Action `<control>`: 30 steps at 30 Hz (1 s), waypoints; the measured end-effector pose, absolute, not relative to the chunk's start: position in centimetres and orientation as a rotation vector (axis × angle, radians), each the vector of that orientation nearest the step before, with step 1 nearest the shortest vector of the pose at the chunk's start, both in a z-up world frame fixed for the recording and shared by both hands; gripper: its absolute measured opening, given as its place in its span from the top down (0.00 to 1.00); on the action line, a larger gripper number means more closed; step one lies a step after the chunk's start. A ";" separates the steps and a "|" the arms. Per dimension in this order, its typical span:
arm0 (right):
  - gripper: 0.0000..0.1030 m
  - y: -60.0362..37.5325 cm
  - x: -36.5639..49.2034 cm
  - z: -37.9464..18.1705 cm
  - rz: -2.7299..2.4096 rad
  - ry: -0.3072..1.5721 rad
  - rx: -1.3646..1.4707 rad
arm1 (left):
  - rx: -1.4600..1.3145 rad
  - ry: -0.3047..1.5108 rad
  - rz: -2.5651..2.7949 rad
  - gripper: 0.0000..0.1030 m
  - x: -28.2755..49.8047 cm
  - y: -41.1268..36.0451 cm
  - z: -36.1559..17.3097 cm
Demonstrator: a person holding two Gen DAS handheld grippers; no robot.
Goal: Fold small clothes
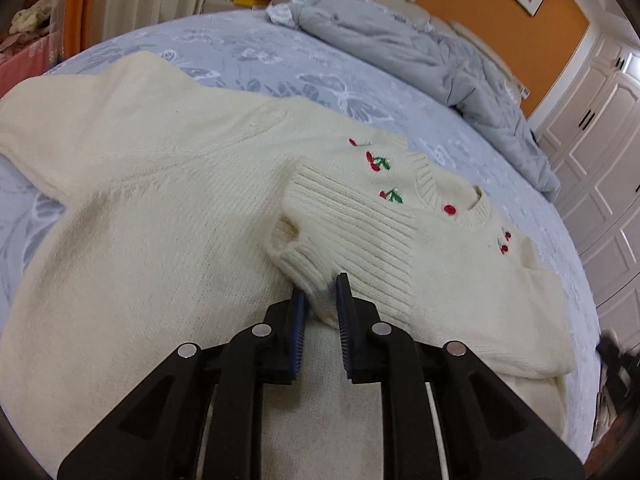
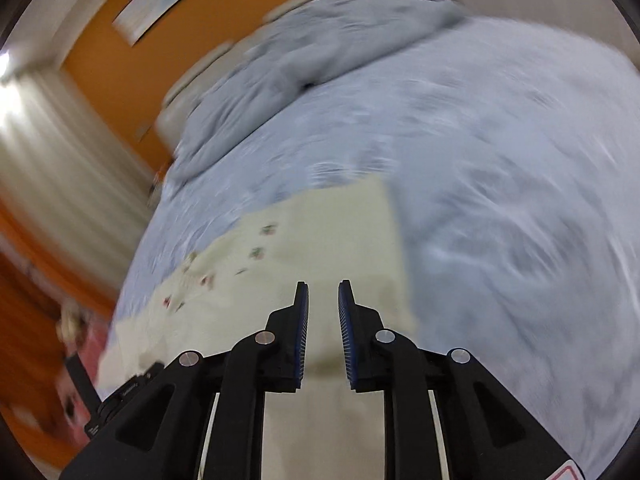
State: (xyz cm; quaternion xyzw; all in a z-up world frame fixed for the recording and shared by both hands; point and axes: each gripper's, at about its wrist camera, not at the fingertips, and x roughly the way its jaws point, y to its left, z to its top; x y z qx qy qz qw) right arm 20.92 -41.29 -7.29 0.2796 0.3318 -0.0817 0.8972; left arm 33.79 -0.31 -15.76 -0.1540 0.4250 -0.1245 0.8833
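Note:
A cream knitted sweater [image 1: 160, 200] with red cherry embroidery [image 1: 378, 160] lies spread on the pale blue bed sheet [image 1: 280, 64]. A ribbed edge [image 1: 340, 232] is folded over its middle, just below the round neckline [image 1: 472, 208]. My left gripper [image 1: 320, 286] is shut on the near end of that ribbed edge, and the knit bunches between the blue pads. The right wrist view is blurred. There my right gripper [image 2: 323, 284] stands over the sweater [image 2: 340, 232] near its straight right edge, jaws narrow, and cream cloth fills the gap between them.
A crumpled grey duvet [image 1: 420, 60] lies along the head of the bed, also the grey duvet [image 2: 300, 60] in the right view. White wardrobe doors [image 1: 600, 140] stand at the right. An orange wall and pale curtains [image 2: 48, 160] are beyond the bed.

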 end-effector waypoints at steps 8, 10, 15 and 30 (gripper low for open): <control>0.92 -39.0 29.2 -13.4 -0.226 0.892 0.396 | -0.477 0.853 -0.338 0.83 33.5 1.8 -16.8; 0.91 -38.9 28.7 -12.0 -0.236 0.847 0.460 | -0.456 0.846 -0.331 0.83 33.4 1.5 -16.7; 0.98 -39.6 26.7 -14.0 -0.282 0.850 0.437 | -0.481 0.835 -0.347 0.83 33.2 1.9 -17.0; 1.00 -40.5 19.8 -14.2 -0.310 0.767 0.468 | -0.481 0.852 -0.343 0.82 33.3 1.9 -16.7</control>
